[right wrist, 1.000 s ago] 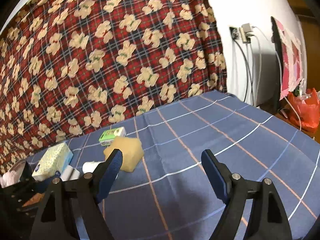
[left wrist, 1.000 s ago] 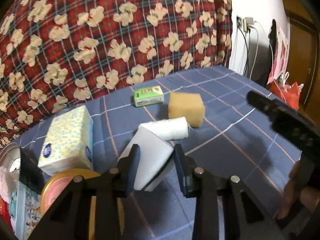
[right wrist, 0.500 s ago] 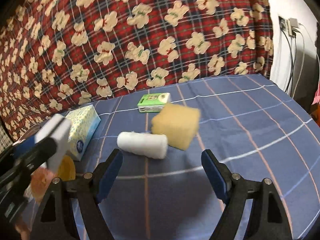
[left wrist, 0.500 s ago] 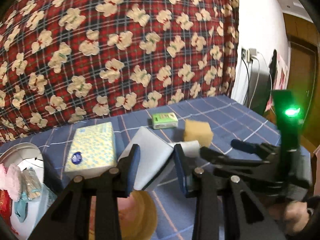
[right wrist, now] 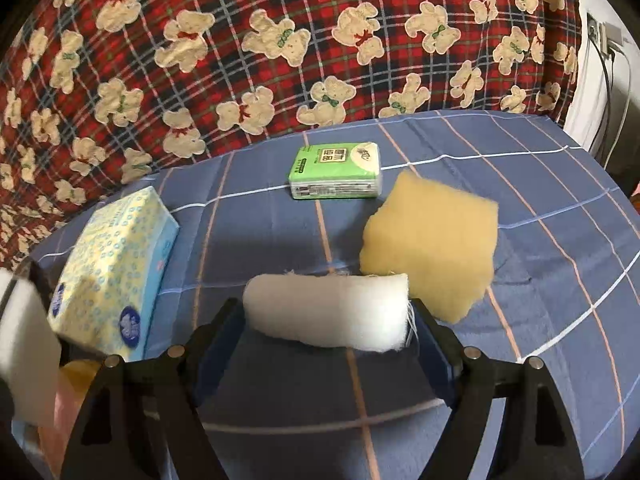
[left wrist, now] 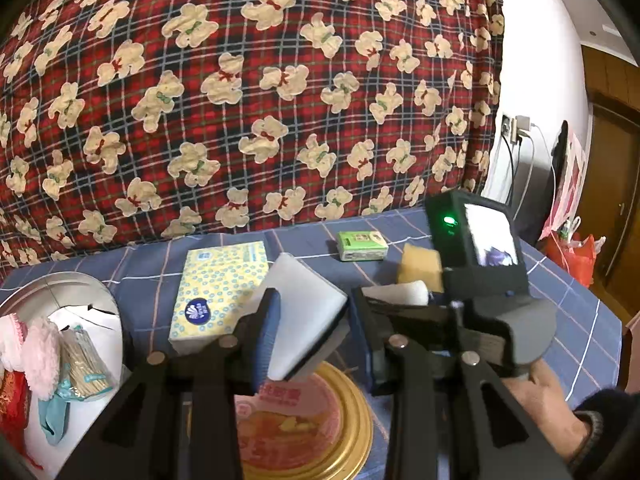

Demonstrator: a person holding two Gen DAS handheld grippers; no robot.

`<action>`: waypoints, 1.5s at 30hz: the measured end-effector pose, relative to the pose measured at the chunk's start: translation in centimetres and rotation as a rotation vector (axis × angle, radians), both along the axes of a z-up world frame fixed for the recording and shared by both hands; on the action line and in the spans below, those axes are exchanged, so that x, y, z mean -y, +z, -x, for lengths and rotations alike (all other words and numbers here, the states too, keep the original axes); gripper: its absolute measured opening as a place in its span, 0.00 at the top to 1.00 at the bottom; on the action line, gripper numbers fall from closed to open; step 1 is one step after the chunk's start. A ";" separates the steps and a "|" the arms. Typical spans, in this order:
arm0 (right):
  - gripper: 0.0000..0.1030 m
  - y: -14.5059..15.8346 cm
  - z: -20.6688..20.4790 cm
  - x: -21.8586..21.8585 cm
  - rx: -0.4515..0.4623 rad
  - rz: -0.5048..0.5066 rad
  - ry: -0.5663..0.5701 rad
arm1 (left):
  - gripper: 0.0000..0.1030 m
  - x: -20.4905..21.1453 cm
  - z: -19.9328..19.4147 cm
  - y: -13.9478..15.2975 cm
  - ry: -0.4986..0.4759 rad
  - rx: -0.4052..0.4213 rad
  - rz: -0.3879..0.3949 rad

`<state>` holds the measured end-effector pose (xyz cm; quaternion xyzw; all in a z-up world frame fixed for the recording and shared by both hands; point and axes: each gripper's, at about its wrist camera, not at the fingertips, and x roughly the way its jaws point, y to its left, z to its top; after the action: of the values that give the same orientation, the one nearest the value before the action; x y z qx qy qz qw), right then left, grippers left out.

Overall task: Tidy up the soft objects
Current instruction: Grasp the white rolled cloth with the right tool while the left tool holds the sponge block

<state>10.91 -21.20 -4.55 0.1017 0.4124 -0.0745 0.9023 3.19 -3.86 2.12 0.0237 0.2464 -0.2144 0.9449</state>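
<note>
Left gripper (left wrist: 314, 332): jaws clamped on white sponge (left wrist: 306, 320), tilted, lifted above round tin (left wrist: 316, 424) w/ gold rim.
Right gripper (right wrist: 324, 344): jaws wide apart, one each side of white roll (right wrist: 328, 310); contact w/ pads hard to tell.
White roll: lying on its side on blue checked cloth (right wrist: 540, 184), touching yellow sponge (right wrist: 432, 240) at its right end.
Green tissue pack (right wrist: 336, 174): flat on cloth, behind yellow sponge, apart from it.
Tissue box (right wrist: 114, 272): left side, near roll, not touching.
Metal bowl (left wrist: 60, 292): far left in left wrist view, pink fluffy stuff + packets inside.
</note>
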 end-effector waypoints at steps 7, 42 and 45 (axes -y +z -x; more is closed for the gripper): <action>0.21 -0.1 0.3 0.4 0.010 -0.027 -0.007 | 0.67 0.9 0.4 -0.3 -0.021 0.003 -0.015; 0.21 4.3 17.5 1.8 0.407 0.083 -0.244 | 0.67 4.9 6.5 -1.9 -0.228 0.051 -0.045; 0.21 4.6 18.3 1.0 0.432 0.098 -0.231 | 0.67 4.5 7.0 -1.9 -0.224 0.059 -0.047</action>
<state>-7.37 -22.20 0.00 0.1179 0.1916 -0.1737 0.9588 -3.83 -8.38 0.26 0.0795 0.2191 -0.3119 0.9211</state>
